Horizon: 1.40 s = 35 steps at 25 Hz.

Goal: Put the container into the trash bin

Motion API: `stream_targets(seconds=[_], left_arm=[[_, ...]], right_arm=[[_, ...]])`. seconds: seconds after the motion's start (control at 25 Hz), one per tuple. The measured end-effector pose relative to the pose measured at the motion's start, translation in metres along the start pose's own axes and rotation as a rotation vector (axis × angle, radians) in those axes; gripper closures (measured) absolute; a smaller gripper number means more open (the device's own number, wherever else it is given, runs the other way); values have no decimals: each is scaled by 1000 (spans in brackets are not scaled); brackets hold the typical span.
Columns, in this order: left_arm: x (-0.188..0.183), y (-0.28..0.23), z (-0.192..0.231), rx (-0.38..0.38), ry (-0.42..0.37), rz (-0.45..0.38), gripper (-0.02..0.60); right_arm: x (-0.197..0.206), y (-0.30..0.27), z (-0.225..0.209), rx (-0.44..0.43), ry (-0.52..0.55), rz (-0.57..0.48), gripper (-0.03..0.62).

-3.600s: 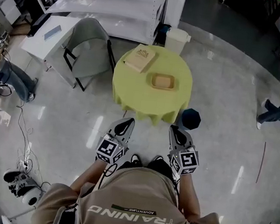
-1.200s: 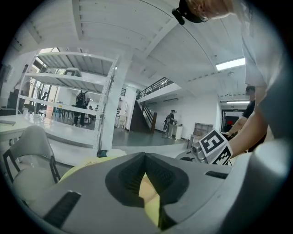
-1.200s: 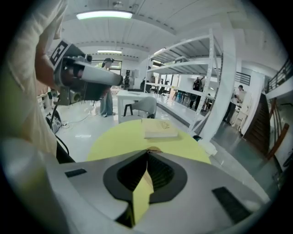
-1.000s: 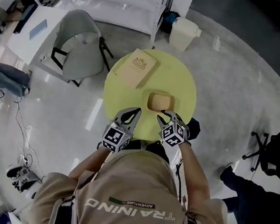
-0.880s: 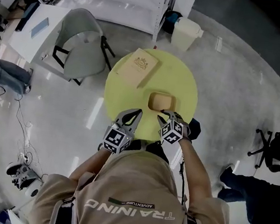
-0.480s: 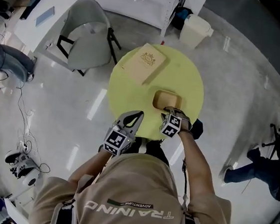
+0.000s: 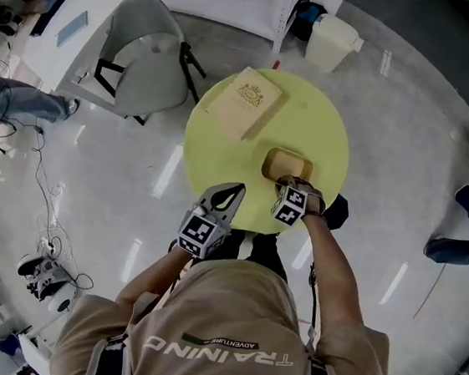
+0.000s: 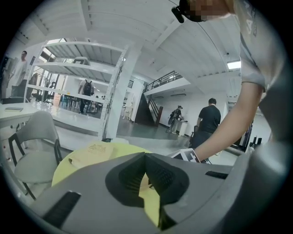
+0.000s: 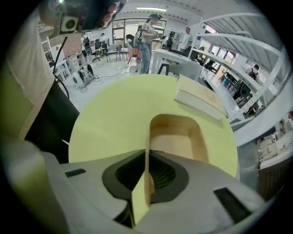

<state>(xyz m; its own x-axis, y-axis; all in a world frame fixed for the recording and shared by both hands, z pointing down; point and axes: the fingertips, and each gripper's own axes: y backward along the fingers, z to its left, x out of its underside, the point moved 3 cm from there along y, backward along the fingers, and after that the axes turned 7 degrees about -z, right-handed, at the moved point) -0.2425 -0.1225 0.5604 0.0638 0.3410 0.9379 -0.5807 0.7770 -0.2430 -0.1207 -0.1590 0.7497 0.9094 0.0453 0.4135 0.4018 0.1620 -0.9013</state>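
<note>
A shallow tan container (image 7: 288, 165) (image 9: 176, 137) sits on the round yellow table (image 7: 310, 115) near its front edge. My right gripper (image 7: 288, 183) (image 9: 147, 164) points steeply down at the container's near side. Its jaws are closing, and the thin near wall stands pinched between the pads. My left gripper (image 7: 236, 189) (image 8: 144, 160) hovers at the table's front edge, left of the container, shut with nothing in it. A white lidded bin (image 7: 333, 42) stands on the floor beyond the table.
A flat tan book-like box (image 7: 244, 102) (image 9: 201, 101) lies at the table's far left. A grey chair (image 7: 152, 64) and a white desk (image 7: 66, 37) stand to the left. A dark round object (image 7: 337, 211) sits on the floor by the table's right front. People stand around.
My right gripper dropped onto the container's near wall and its jaws came together on it. The left gripper sank slightly toward the table edge.
</note>
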Motion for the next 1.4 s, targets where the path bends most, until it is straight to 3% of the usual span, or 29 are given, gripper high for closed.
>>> stream_targets(seconds=[0.28, 0.56, 1.0, 1.4], left_arm=[[0, -16, -5, 60, -17, 19, 580], [-6, -37, -39, 160, -48, 31, 580], [-6, -98, -137, 413, -121, 87, 581], [18, -152, -229, 553, -134, 180, 580]], right_arm=[[-4, 18, -1, 25, -87, -50, 569], [26, 52, 9, 99, -215, -67, 569], [135, 122, 35, 281, -471, -40, 569], [248, 150, 70, 334, -701, -5, 569]])
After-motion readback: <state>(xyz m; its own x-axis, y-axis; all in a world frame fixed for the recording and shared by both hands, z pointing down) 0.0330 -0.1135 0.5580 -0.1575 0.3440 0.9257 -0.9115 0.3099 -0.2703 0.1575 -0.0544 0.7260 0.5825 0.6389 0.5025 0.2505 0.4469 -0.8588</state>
